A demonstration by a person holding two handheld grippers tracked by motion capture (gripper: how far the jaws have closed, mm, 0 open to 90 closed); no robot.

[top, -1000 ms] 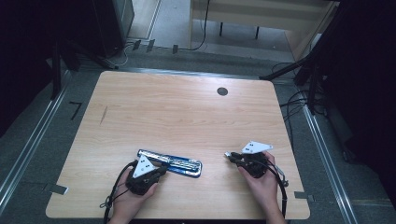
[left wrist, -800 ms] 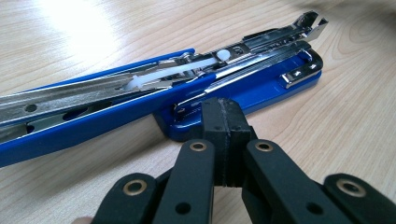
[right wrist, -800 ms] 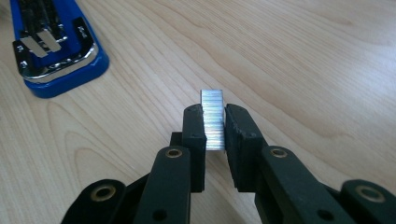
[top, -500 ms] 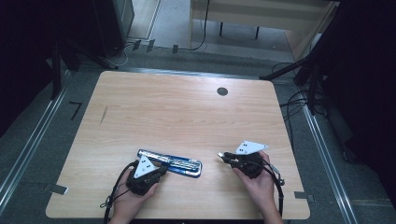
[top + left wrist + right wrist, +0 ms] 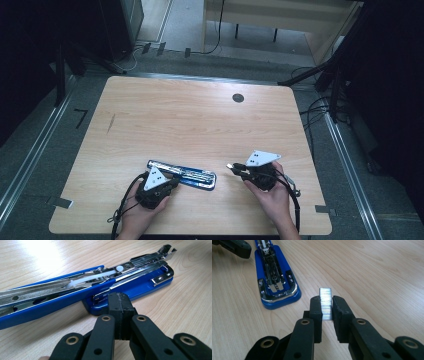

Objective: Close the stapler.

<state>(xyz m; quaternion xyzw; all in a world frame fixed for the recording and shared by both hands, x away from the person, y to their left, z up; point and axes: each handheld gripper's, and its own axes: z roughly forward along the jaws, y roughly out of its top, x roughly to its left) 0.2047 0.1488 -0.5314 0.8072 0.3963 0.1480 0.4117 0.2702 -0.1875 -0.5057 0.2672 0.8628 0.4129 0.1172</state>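
The wooden table point(image 5: 200, 125), pale and grained, is seen whole from the high view. Near its front edge the blue stapler point(image 5: 186, 175) is laid open, arm and base hinged apart. In the left gripper view the stapler's chromed magazine rail and white plastic pusher are resolved. The left gripper point(image 5: 120, 305) is clenched with nothing between its black jaws, its tips just beside the stapler's hinge. To the right of the stapler, a ribbed silver staple strip point(image 5: 325, 304) is grasped by the right gripper point(image 5: 326, 307).
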